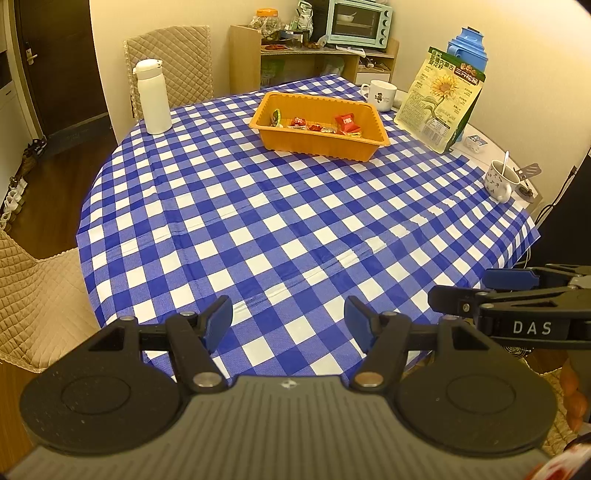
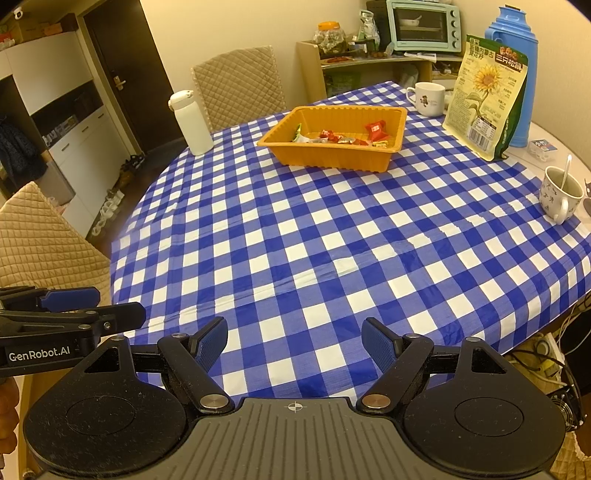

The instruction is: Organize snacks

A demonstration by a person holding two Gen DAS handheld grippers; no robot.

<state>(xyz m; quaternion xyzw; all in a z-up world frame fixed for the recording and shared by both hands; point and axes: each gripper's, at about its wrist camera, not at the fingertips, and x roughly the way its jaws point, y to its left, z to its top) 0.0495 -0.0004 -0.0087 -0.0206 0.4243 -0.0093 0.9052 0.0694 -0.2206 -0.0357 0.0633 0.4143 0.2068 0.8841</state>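
Wrapped snacks point(image 1: 325, 123) are lying inside the orange tray point(image 1: 321, 146); near of it, left gripper point(image 1: 288, 321) and right gripper point(image 2: 294, 341) are hovering wide, empty.

Cream walls point(image 2: 221, 29) under warm indoor light. Dark wooden door point(image 1: 55, 55) at ten o'clock, dark wood floor point(image 1: 62, 173) below. Quilted beige chair point(image 1: 173, 62) at eleven o'clock; wooden shelf unit point(image 1: 295, 62) at twelve carries a mint toaster oven point(image 1: 358, 22).

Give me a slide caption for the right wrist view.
Open right claw hovers over checkered table, orange snack tray ahead.
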